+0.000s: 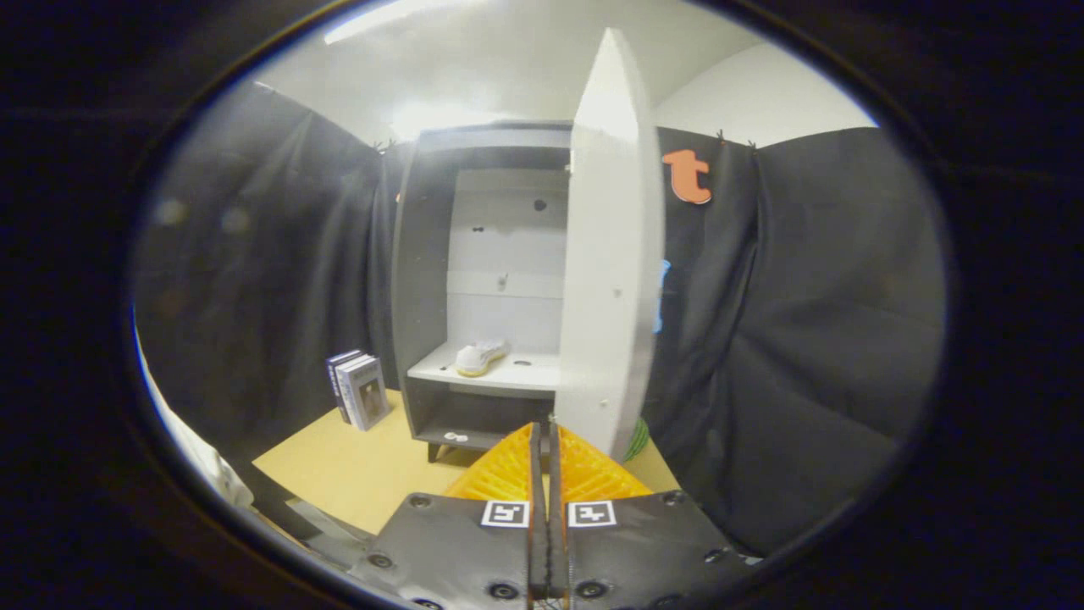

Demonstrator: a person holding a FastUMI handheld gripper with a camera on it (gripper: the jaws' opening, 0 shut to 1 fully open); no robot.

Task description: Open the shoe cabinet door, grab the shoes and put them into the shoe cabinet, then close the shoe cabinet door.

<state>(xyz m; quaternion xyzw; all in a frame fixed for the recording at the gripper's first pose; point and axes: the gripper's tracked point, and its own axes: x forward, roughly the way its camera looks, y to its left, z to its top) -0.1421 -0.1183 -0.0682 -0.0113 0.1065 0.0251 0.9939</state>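
Observation:
The shoe cabinet stands ahead on the tan floor with its white door swung open, edge-on toward me. A light-coloured shoe lies on the cabinet's white shelf. Two small white objects rest on the bottom board. My gripper is shut, fingers pressed together with nothing between them. Its tips sit just at the lower front edge of the open door; I cannot tell whether they touch it.
Two boxes stand upright on the tan floor to the left of the cabinet. Black cloth walls close in on the left and right. A green object peeks out behind the door's lower edge.

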